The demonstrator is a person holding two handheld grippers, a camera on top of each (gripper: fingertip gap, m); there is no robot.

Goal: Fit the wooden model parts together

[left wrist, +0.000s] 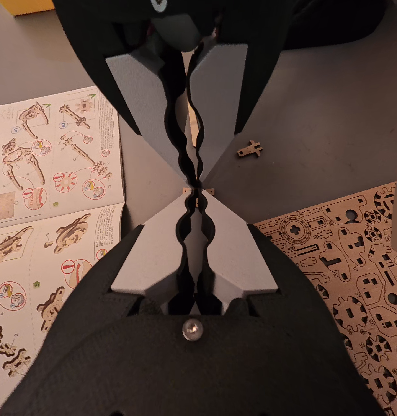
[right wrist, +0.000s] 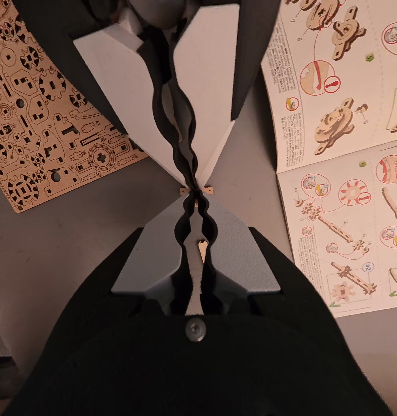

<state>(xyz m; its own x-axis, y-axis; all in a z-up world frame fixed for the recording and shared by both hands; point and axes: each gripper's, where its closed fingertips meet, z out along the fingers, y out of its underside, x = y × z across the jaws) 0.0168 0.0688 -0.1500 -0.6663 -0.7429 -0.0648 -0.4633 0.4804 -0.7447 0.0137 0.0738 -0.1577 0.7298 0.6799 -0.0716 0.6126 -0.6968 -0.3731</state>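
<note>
Clamped tip to tip, the left claw point(left wrist: 195, 198) and right claw point(right wrist: 195, 198) each pinch a small pale wooden model part point(left wrist: 209, 191). Joining looks underway; a loose cross-shaped wooden piece point(left wrist: 249, 149) and the laser-cut plywood sheet point(left wrist: 341, 270) wait on the grey bench point(left wrist: 316, 101).

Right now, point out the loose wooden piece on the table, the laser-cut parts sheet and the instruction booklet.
loose wooden piece point(left wrist: 249, 149): left wrist view, middle of its cross-shaped body.
laser-cut parts sheet point(left wrist: 328, 265): left wrist view, uncut wood between cutouts.
instruction booklet point(right wrist: 341, 135): right wrist view, upper page.

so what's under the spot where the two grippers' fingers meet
Only grey table beneath, nothing resting there. The small wooden piece is pinched between both sets of fingers; its middle is covered, only its ends show.
</note>
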